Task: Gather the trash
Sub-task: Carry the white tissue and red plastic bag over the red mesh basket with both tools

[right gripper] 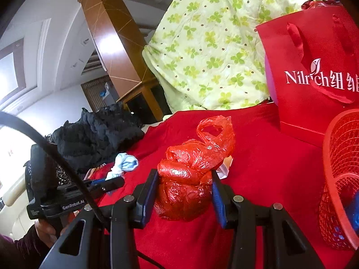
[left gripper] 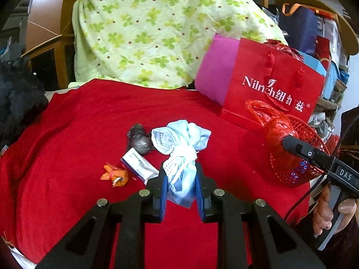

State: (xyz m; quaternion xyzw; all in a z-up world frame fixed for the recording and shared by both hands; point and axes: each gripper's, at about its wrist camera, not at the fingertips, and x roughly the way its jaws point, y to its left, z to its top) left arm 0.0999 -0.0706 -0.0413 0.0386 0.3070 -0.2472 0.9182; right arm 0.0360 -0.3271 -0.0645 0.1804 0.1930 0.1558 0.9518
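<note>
red gift bag marked "nilrich"

Red cloth, clover-print green quilt

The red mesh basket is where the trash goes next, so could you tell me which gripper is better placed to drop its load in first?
Right, probably. The right gripper, clamped on the red plastic bag, has the red mesh basket just beside it; the left gripper, holding the knotted blue face mask, is further away.

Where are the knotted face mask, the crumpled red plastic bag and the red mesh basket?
knotted face mask [left gripper: 182, 157], left wrist view, white knot.
crumpled red plastic bag [right gripper: 188, 174], right wrist view, bundled middle.
red mesh basket [right gripper: 329, 157], right wrist view, near rim.
</note>
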